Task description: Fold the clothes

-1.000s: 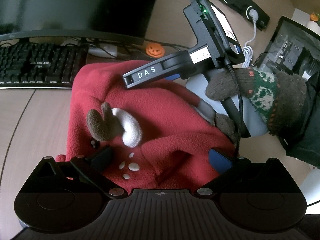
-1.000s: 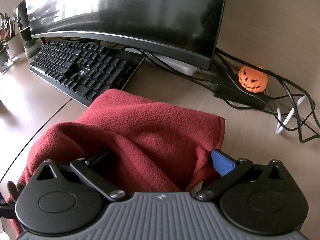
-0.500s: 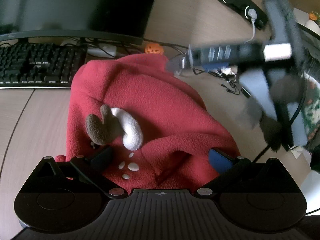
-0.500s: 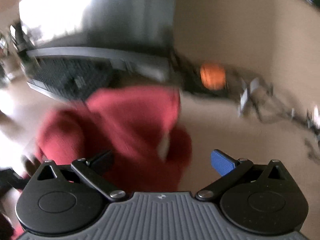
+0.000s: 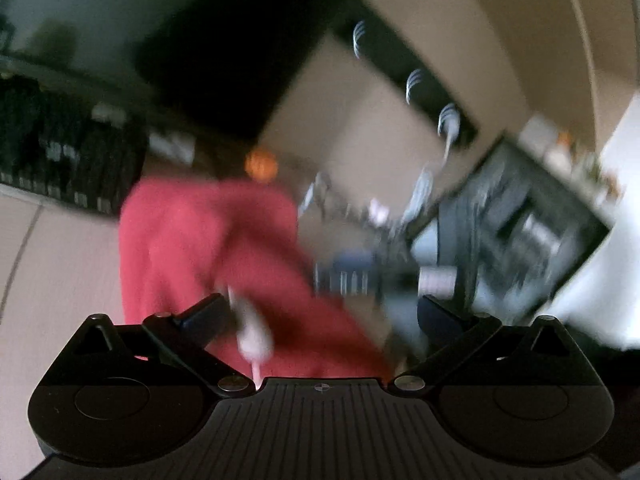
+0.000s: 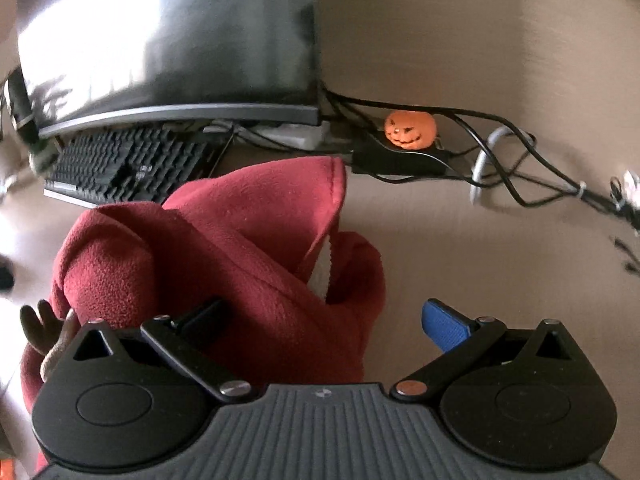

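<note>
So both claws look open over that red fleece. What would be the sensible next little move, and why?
Probably bring the right gripper down onto the raised flap of the red fleece and close on it. Its fingers are spread with nothing between them, and the fleece lies bunched rather than flat on the desk. The left gripper view is too blurred to plan from.

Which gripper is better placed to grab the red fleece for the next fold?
Probably the right gripper: its view is sharp, open, with the red fleece between its fingers. The left gripper is open too, but mid-swing and blurred.
</note>
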Demonstrator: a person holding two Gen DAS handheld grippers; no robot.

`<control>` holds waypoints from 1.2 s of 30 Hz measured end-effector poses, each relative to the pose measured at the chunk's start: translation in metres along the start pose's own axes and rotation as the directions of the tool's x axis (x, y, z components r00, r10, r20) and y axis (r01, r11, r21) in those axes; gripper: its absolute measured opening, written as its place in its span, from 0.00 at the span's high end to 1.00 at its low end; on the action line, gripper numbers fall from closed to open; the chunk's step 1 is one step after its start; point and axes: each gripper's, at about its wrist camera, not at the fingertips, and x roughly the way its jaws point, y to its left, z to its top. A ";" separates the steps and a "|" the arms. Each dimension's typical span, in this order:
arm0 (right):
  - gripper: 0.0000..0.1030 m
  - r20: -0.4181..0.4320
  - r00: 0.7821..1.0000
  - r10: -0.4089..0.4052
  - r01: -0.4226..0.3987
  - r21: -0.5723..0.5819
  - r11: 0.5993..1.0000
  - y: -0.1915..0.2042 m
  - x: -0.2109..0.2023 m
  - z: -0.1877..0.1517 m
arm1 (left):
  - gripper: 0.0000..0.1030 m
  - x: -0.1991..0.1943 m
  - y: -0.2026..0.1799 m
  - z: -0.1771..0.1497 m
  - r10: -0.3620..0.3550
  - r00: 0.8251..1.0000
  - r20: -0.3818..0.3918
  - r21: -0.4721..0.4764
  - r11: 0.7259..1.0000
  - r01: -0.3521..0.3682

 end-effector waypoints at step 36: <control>0.00 -0.080 0.967 -0.242 0.239 -0.043 0.970 -0.027 0.070 0.061 | 0.00 0.076 0.012 0.009 0.246 0.961 -0.125 0.078 0.968 -0.238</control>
